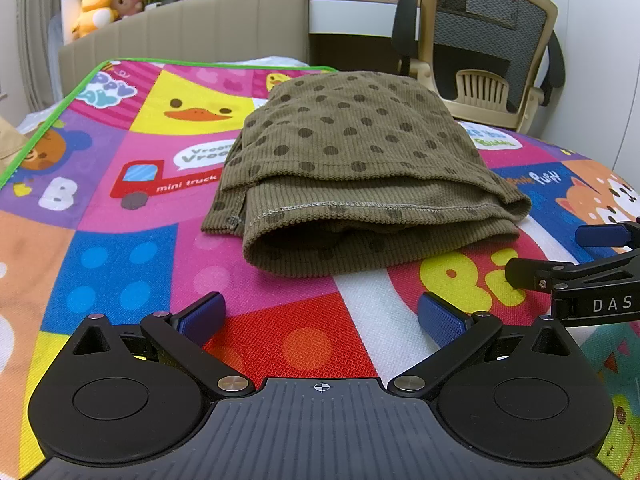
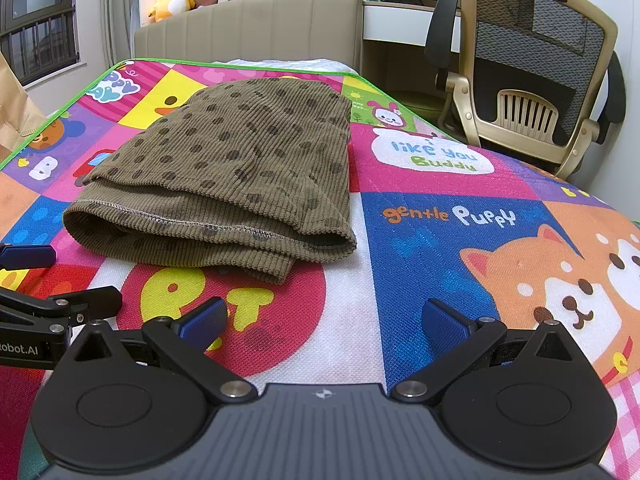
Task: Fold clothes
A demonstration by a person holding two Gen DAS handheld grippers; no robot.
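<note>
Each gripper, the left gripper [image 1: 320,316] and the right gripper [image 2: 324,322], is built of matte black arms with silver screws, blue ribbed pads [image 1: 202,317] and a grey ridged base bearing a white crosshair mark; white lettering is printed along the side.

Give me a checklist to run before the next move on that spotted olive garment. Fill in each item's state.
1. Left claw open and holding nothing: ok.
2. Right claw open and holding nothing: ok.
3. Olive garment lies folded in layers on the play mat, not hanging over an edge: ok.
4. Both claws sit clear of the cloth, on the near side of it: ok.
5. Layers line up neatly: not ok, the stitched hem sticks out past the upper layer.
6. Far edge of the garment squared: cannot tell, it is hidden behind the pile.
</note>
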